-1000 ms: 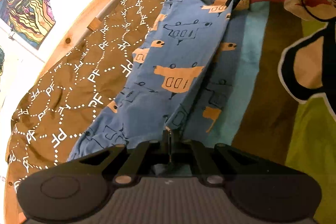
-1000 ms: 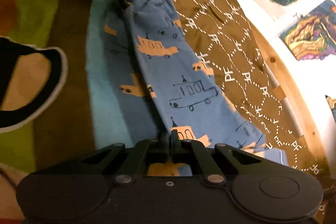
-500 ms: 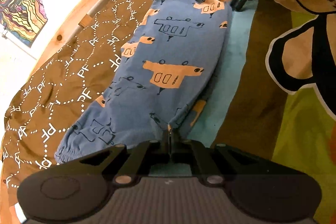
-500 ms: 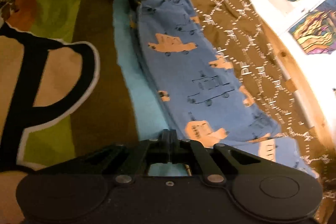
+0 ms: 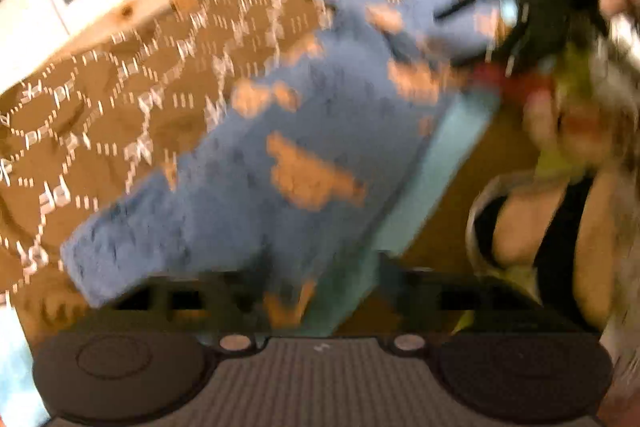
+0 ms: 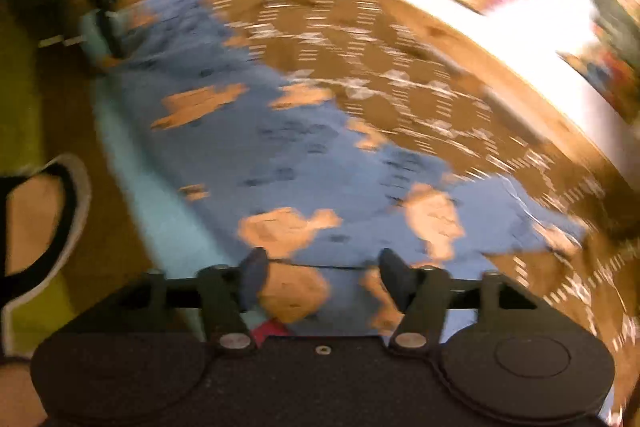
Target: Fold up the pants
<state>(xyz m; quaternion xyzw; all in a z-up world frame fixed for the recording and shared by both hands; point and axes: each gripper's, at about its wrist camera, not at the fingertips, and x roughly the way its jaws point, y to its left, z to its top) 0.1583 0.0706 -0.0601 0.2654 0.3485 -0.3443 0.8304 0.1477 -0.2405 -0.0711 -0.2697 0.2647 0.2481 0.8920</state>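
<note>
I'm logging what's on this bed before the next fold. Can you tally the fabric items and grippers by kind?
Blue printed pants: 1
Brown patterned sheet: 1
Multicoloured striped blanket: 1
Grippers: 2, the left gripper and the right gripper
Total: 5

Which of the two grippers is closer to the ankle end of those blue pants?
Left. The left gripper hangs right over the pants' ankle end; the right gripper is over the opposite end.
</note>
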